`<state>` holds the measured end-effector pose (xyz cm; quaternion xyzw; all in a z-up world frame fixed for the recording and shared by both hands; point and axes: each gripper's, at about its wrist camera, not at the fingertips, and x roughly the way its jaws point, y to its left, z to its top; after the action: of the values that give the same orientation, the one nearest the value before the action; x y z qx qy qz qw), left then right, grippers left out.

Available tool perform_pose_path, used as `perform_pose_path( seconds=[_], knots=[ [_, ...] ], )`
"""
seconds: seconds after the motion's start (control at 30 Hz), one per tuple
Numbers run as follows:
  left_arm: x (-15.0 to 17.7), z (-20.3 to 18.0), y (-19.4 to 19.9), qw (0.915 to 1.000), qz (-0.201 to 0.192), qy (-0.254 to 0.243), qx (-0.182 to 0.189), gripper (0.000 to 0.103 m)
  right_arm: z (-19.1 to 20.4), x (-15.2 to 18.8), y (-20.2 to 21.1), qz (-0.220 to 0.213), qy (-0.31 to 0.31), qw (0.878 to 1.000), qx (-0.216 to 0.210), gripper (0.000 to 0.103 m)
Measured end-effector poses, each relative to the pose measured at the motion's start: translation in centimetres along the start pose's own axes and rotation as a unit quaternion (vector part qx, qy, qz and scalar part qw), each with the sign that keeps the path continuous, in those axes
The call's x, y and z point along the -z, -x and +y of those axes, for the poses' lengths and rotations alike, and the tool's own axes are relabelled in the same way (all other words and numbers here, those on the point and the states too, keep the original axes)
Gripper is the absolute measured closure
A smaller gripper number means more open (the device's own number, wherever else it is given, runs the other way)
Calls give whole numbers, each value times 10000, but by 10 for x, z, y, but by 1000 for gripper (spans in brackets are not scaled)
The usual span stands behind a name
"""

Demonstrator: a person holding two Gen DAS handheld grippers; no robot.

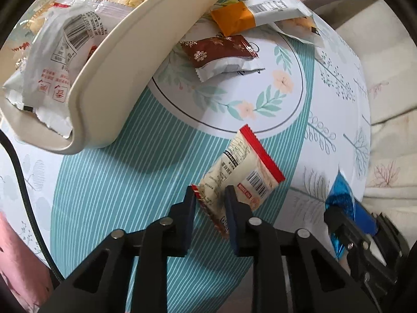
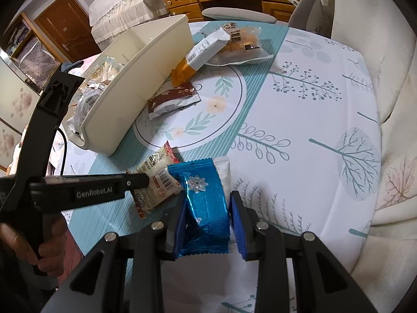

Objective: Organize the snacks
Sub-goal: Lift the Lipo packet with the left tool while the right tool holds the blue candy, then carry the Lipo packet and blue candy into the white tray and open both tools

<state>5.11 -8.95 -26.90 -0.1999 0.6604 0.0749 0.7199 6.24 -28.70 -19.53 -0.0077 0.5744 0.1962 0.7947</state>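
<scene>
The left gripper is clenched on the lower end of a cream snack packet with red crimped ends, just below the middle of the left wrist view. Only a narrow strip lies between the pads, and most of the packet hangs free to the upper right, so it could swing or slip out on the way to the cream plastic bin at upper left.

The right gripper grasps a shiny blue foil packet at lower centre of the right wrist view. That packet touches the cream one, so lifting either could drag the other.

A dark red packet with gold snowflakes and an orange-and-white wrapper lie loose beside the bin on the floral tablecloth. A hurried pass over them could knock them aside.

"GenRobot.AI" is printed on the left tool's arm. Barcodes and small red characters show on a white packet inside the bin, too small to read.
</scene>
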Motion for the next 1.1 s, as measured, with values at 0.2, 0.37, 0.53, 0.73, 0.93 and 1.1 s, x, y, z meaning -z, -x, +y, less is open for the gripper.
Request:
perform_pose_path(
  seconds=[0.2, 0.37, 0.53, 0.73, 0.93, 1.1],
  knots=[
    [7, -9, 8, 9989, -71, -429, -168, 93, 3, -2, 2, -56, -32, 10000, -9, 71],
    [10, -11, 24, 9967, -153, -779, -159, 95, 4, -4, 6, -141, -169, 9997, 39, 71],
    [7, -7, 57, 9916, -361, -1243, -79, 95, 9, -9, 14, -285, -338, 9989, 144, 71],
    [-2, 0, 105, 9793, -664, -1907, 152, 95, 24, -21, 21, -485, -672, 9961, 292, 71],
    [-27, 21, 151, 9651, -1037, -2400, 163, 95, 56, -36, 20, -707, -963, 9922, 358, 71],
    [-56, 49, 179, 9582, -1286, -2521, 413, 95, 93, -55, 14, -934, -1019, 9898, 331, 71]
  ],
)
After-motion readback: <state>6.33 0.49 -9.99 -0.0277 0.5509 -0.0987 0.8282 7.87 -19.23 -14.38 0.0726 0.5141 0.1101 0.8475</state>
